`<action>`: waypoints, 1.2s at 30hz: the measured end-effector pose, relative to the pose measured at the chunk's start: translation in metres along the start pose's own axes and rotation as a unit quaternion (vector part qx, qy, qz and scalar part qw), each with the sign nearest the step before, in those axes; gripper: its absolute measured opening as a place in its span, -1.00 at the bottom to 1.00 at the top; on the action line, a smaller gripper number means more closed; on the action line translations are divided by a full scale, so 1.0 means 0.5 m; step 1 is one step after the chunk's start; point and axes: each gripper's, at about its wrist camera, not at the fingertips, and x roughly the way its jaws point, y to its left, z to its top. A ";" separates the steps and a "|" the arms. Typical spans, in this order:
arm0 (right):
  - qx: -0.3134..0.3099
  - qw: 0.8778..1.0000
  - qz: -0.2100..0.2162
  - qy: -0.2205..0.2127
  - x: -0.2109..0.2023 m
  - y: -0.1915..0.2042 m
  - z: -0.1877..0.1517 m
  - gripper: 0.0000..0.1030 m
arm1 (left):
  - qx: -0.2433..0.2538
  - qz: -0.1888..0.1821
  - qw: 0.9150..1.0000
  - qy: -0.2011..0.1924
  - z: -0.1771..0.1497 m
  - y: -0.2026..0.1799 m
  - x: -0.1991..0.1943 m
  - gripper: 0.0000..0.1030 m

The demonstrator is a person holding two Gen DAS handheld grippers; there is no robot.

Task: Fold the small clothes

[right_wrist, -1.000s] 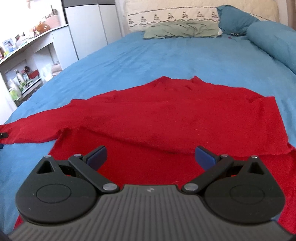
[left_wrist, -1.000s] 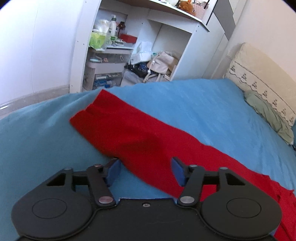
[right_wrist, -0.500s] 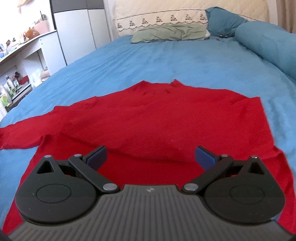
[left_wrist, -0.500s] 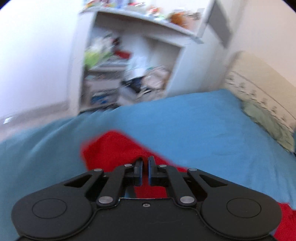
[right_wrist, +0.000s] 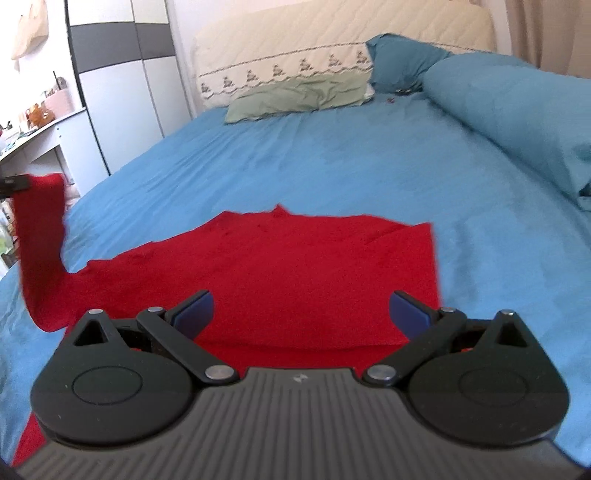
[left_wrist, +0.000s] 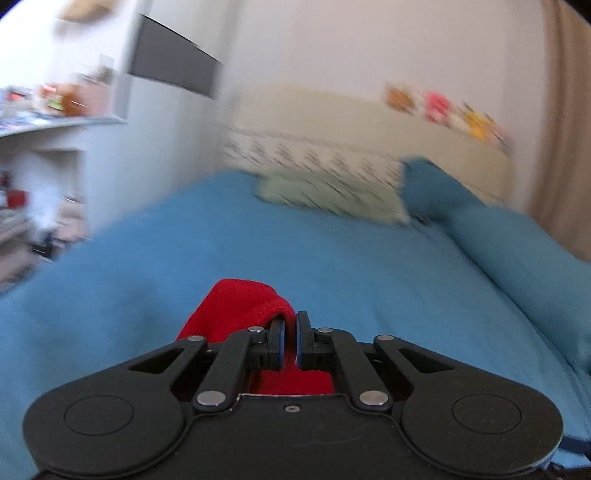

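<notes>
A red long-sleeved top [right_wrist: 295, 266] lies flat on the blue bed sheet [right_wrist: 332, 158]. My left gripper [left_wrist: 289, 339] is shut on the end of its red sleeve [left_wrist: 236, 306] and holds it lifted above the bed. In the right wrist view the lifted sleeve [right_wrist: 38, 236] hangs at the far left, with a tip of the left gripper [right_wrist: 14, 182] at its top. My right gripper [right_wrist: 301, 310] is open and empty, hovering over the near part of the top.
Pillows [right_wrist: 303, 92] and a cream headboard [right_wrist: 332, 33] stand at the far end of the bed. A rolled blue duvet [right_wrist: 517, 107] lies along the right side. A white wardrobe [right_wrist: 118, 96] and cluttered shelves [left_wrist: 40, 122] stand to the left.
My left gripper closed on the sleeve end, lifted it off the sheet and swung right toward the headboard. The right gripper stayed open and rose slightly over the top.
</notes>
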 end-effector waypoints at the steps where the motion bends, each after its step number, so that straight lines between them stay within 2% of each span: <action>1: 0.001 1.000 -0.003 -0.002 -0.006 -0.014 0.002 1.00 | 0.001 -0.011 1.000 0.015 -0.020 -0.035 0.022 -0.90; 4: 0.007 1.000 -0.012 -0.004 -0.018 -0.054 0.002 1.00 | -0.005 -0.035 0.998 0.048 -0.079 -0.100 0.081 -0.90; 9: 0.004 1.000 -0.026 0.012 -0.015 -0.103 -0.004 1.00 | 0.020 -0.038 0.993 0.106 -0.188 -0.169 0.149 -0.90; 12: 0.002 0.999 -0.027 0.019 -0.004 -0.119 -0.012 1.00 | 0.015 -0.040 0.990 0.134 -0.224 -0.164 0.164 -0.88; 15: 0.002 0.999 -0.025 0.026 0.011 -0.120 -0.022 1.00 | 0.015 -0.037 0.989 0.145 -0.239 -0.159 0.163 -0.80; 17: 0.002 0.999 -0.021 0.028 0.018 -0.113 -0.026 1.00 | 0.001 -0.035 0.989 0.145 -0.229 -0.147 0.147 -0.44; 19: 0.001 1.000 -0.012 0.023 0.018 -0.107 -0.025 1.00 | -0.005 -0.033 0.989 0.142 -0.206 -0.132 0.123 0.37; 23: -0.013 1.000 0.001 0.004 0.008 -0.082 0.011 1.00 | 0.003 -0.003 0.993 0.117 -0.162 -0.084 0.032 0.66; 24: -0.019 1.000 0.005 0.002 0.007 -0.071 0.024 1.00 | -0.003 0.014 0.994 0.108 -0.157 -0.065 0.010 0.86; 26: -0.041 0.999 0.017 0.004 0.009 -0.041 0.043 1.00 | -0.020 0.035 0.996 0.082 -0.157 -0.022 -0.023 0.94; 29: -0.092 0.994 0.034 0.051 0.048 0.026 0.047 1.00 | -0.026 0.071 0.994 0.077 -0.168 0.031 -0.030 0.94; 31: -0.135 0.988 0.048 0.060 0.073 0.076 0.033 1.00 | -0.023 0.096 0.991 0.088 -0.184 0.055 -0.021 0.93; 36: -0.230 0.970 0.042 0.061 0.137 0.182 0.003 0.96 | -0.007 0.158 0.982 0.107 -0.200 0.090 0.001 0.93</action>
